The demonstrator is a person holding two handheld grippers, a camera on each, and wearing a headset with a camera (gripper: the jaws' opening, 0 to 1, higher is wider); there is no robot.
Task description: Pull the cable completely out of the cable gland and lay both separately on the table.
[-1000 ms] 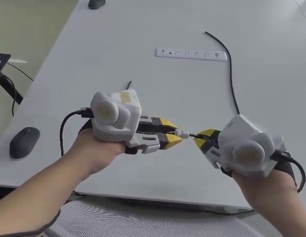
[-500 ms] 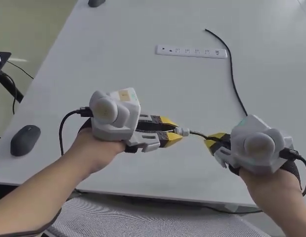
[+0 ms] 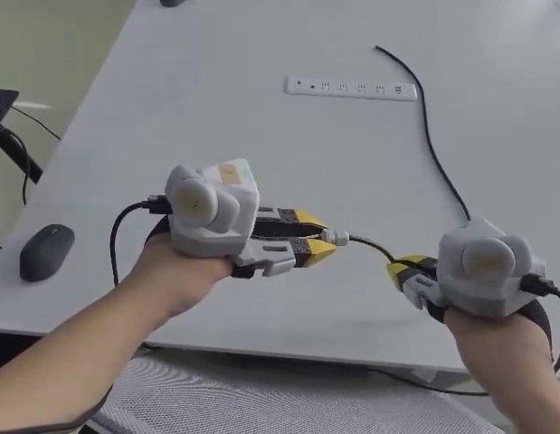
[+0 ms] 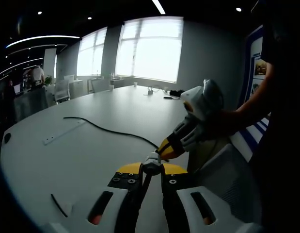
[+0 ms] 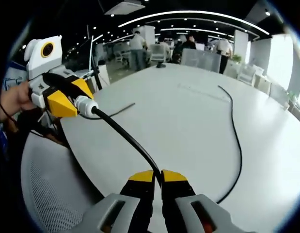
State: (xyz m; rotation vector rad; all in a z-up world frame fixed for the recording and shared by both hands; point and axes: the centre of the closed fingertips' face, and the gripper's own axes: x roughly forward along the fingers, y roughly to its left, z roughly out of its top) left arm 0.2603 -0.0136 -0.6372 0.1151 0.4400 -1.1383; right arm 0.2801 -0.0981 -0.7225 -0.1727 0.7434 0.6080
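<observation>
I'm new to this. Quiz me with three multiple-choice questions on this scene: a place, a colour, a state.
1. Where is the power strip? A) on the table, far side B) on the floor C) in a gripper
2. What colour are the jaw tips? A) red B) yellow C) green
3. How is the cable? A) still in the gland B) fully out C) cut in two
Answers: 1 A, it lies on the far tabletop. 2 B, yellow shows on the left gripper and right gripper. 3 A, the left one clamps the gland, the right the cable running into it.
</observation>
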